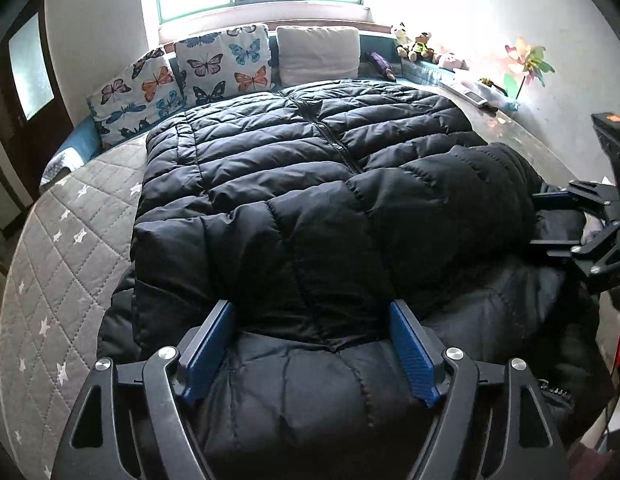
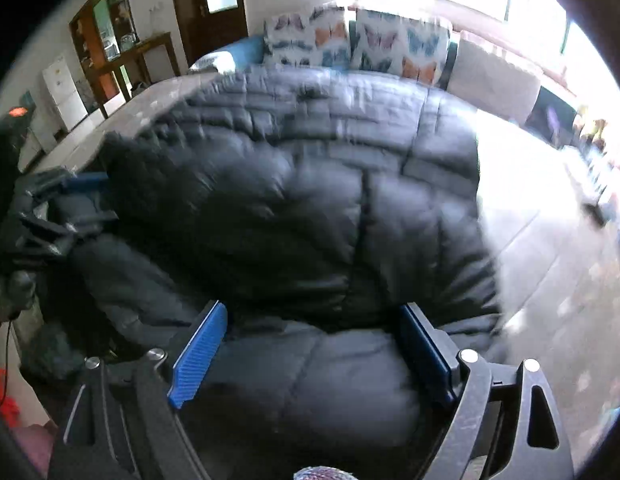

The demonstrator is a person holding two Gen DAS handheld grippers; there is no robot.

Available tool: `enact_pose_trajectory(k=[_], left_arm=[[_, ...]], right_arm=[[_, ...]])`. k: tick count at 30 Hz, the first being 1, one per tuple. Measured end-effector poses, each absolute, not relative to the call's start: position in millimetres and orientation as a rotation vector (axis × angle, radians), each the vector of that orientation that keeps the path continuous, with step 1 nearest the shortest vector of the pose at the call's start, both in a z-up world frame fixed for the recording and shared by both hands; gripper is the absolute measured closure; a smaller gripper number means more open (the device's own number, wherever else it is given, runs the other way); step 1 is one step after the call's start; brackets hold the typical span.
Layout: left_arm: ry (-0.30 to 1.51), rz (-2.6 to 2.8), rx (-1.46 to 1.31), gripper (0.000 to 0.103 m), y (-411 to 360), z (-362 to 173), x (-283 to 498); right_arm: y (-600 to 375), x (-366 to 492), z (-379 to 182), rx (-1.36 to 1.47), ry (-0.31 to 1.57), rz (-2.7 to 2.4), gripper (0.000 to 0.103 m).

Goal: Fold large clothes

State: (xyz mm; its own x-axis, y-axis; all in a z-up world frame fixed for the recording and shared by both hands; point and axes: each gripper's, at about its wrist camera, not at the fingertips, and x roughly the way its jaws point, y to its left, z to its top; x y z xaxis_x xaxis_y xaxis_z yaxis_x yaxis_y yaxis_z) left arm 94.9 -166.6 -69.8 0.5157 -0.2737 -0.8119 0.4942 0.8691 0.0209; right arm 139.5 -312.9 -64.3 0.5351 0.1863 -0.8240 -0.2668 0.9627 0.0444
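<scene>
A large black puffer jacket [image 1: 310,152] lies spread on the bed, zip up. Its near part is folded over in a thick puffy layer. My left gripper [image 1: 310,308] hovers over the jacket's near edge with its blue pads [image 1: 208,344] wide apart and padded cloth bulging between them. The right wrist view is blurred by motion. There the jacket [image 2: 310,160] fills the middle, and my right gripper [image 2: 313,308] stands equally wide over its near edge. Each gripper also shows in the other's view: the right gripper [image 1: 536,220] at the jacket's right side, the left gripper [image 2: 110,197] at its left.
The bed has a grey quilted cover with white stars [image 1: 70,260]. Butterfly pillows [image 1: 222,64] and a beige pillow [image 1: 318,54] line the head under a bright window. Soft toys [image 1: 414,44] and a pinwheel [image 1: 526,64] sit on the right ledge. A dark door [image 1: 26,80] stands at the left.
</scene>
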Motion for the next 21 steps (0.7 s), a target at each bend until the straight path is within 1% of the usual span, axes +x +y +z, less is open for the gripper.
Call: enact_pose_trajectory(k=[2,5,9,11,14,18,21], left_arm=[[0.925,-0.469,0.268,0.020,-166,-68,94],[0.921,-0.467,0.269,0.020,-161,-55,84],[0.873,-0.485,0.280,0.020,-146,-31,55],[0.870,-0.507,0.290,0.020,-138,-23,36],[0.882,-0.544,0.327,0.020,-130,-22,6],[0.910,-0.569,0.390,0.020,-124,-32,-30],[0.915,-0.549,0.395,0.020,-113,-37,-43]], right_arm=[[-309,138,-60,-0.111,0.967,0.259,0.008],[-307,126,-38,-0.124,0.932,0.280,0.008],[-305,91,-8,-0.236,0.850,0.312,0.008],[-303,72,-4,-0.295,0.835,0.322,0.008],[-294,48,-8,-0.424,0.835,0.335,0.008],[-270,15,-28,-0.669,0.811,0.382,0.008],[-251,-4,-46,-0.807,0.790,0.446,0.008]])
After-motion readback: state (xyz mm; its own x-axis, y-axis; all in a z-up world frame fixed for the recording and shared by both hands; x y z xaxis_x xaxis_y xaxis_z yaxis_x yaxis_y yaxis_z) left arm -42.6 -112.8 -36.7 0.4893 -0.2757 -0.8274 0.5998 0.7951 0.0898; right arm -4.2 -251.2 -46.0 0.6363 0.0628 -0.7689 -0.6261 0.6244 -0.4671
